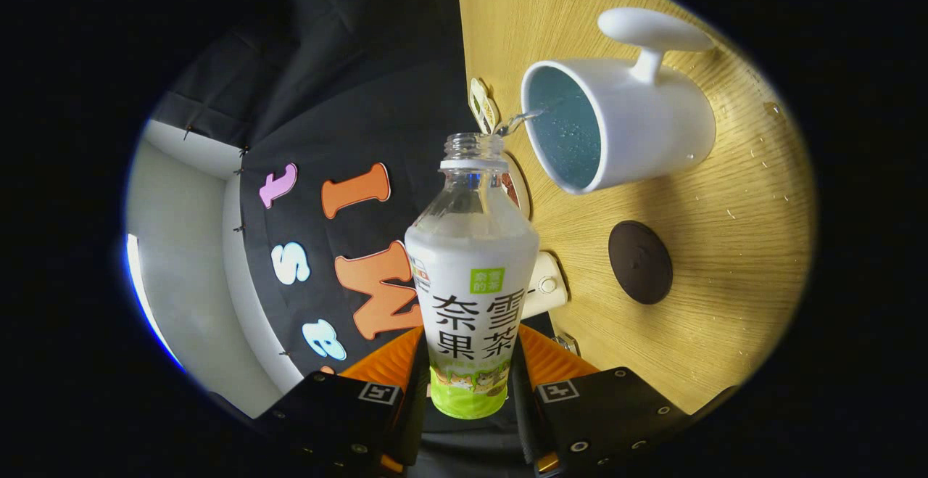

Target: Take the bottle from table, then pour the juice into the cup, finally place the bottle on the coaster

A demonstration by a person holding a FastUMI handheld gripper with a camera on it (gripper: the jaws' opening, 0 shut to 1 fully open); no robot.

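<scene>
The hand-held gripper point(471, 380) squeezes the tipped bottle point(471, 297), so that thin stream could easily miss the cup point(638, 130) and wet the surface point(725, 246).

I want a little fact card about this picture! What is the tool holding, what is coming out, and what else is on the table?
tool: shut on the clear plastic bottle with a white and green label, one finger on each side
bottle: cap off, tipped toward the cup
pouring: a thin clear stream leaves the bottle mouth and reaches the cup rim
cup: white mug with a blue inside, beyond the fingers
coaster: round dark brown coaster, bare, beside the mug
table: light wooden table, small droplets near the mug
</scene>
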